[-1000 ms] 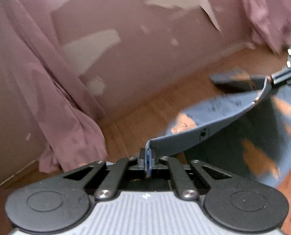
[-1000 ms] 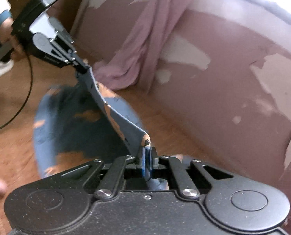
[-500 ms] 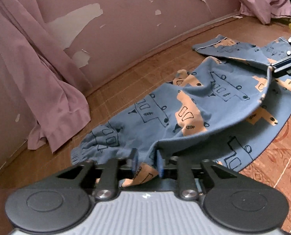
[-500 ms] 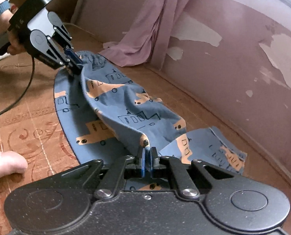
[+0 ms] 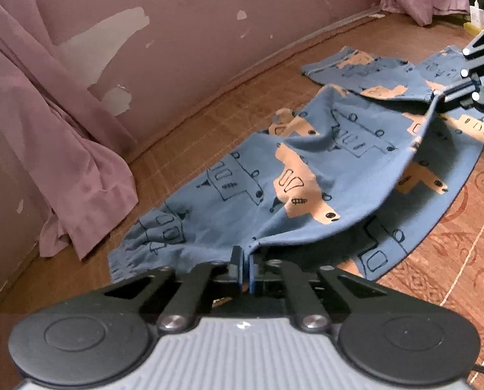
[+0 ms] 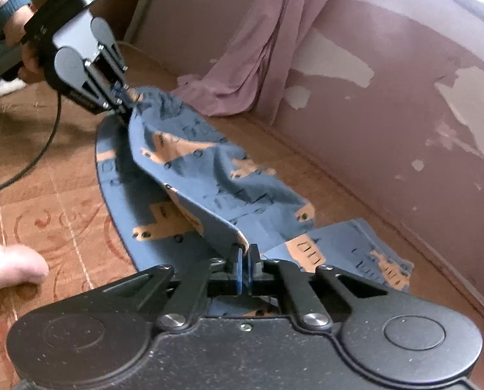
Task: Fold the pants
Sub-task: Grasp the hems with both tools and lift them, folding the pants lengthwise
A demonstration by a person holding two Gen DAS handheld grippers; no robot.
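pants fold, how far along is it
Early to midway. Done: the blue printed pants are laid out on the floor mat, and one layer has been carried over the other toward the wall. In hand: the left tool and right tool each pinch an end of that upper edge, which hangs slack just above the layer below. Left: lay it flat, release, then fold the pants shorter.

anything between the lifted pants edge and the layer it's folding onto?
Nothing visible. Left gripper and right gripper each pinch an end of the raised edge of the pants, and the lower layer on the floor beneath shows only fabric.
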